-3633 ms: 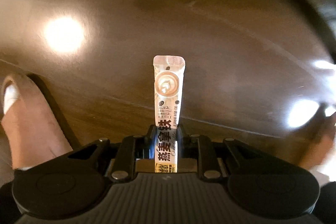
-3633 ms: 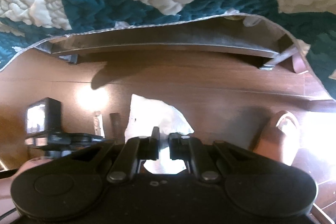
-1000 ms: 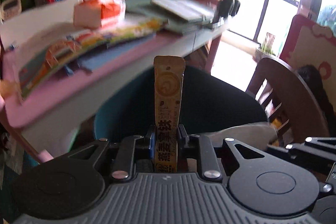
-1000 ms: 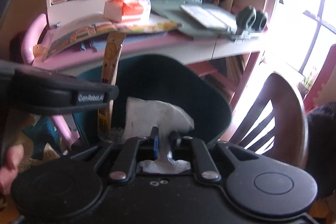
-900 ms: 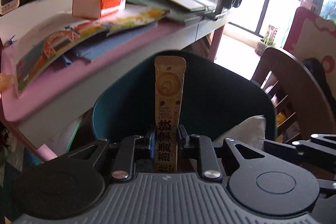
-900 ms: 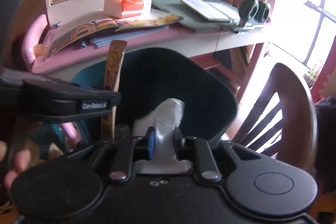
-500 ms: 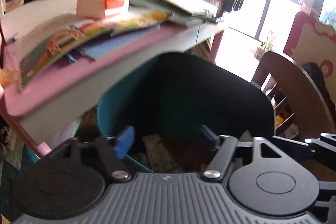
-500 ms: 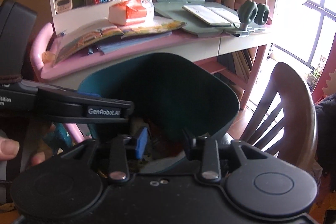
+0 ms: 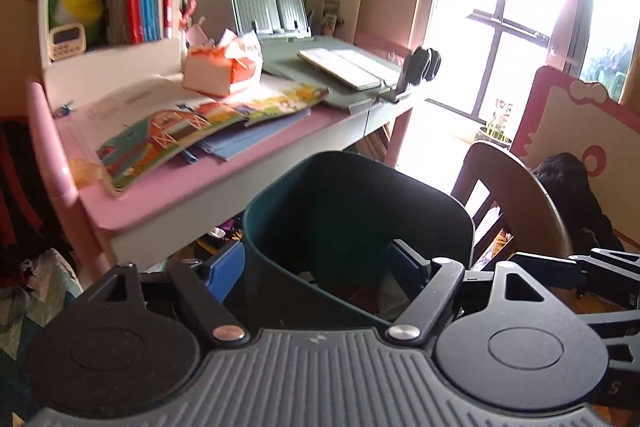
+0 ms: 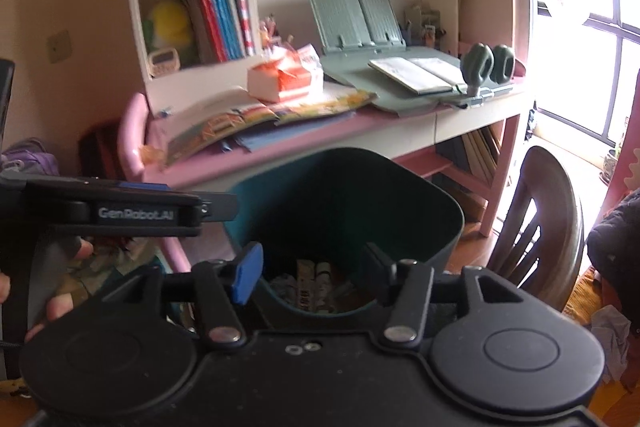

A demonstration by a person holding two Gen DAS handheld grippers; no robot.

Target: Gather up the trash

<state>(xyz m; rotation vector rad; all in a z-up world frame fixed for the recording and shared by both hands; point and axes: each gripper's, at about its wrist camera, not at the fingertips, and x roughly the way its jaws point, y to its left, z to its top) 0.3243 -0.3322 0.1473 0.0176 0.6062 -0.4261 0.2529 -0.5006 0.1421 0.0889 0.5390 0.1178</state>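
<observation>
My left gripper and right gripper have just been opening; both jaws stand wide, nothing between them. Sachets and crumpled trash lie inside the teal bin below.

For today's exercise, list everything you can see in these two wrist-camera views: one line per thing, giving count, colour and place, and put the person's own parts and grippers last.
Plastic waste bin: one, dark teal, on the floor in front of the desk.
Sachet wrappers: at least two, pale with dark print, inside the bin among crumpled paper.
Desk: one, pink-topped, behind the bin.
Tissue pack: one, orange and white, on the desk.
Picture book: one, multicoloured, open on the desk.
Book stand: one, grey-green, at the back of the desk.
Upright books: several, red and blue, on the shelf.
Wooden chair: one, dark brown, right of the bin.
Hand: one, left edge of the right wrist view.
Left gripper: black, jaws just opened, empty.
Right gripper: black, jaws just opened, empty.
</observation>
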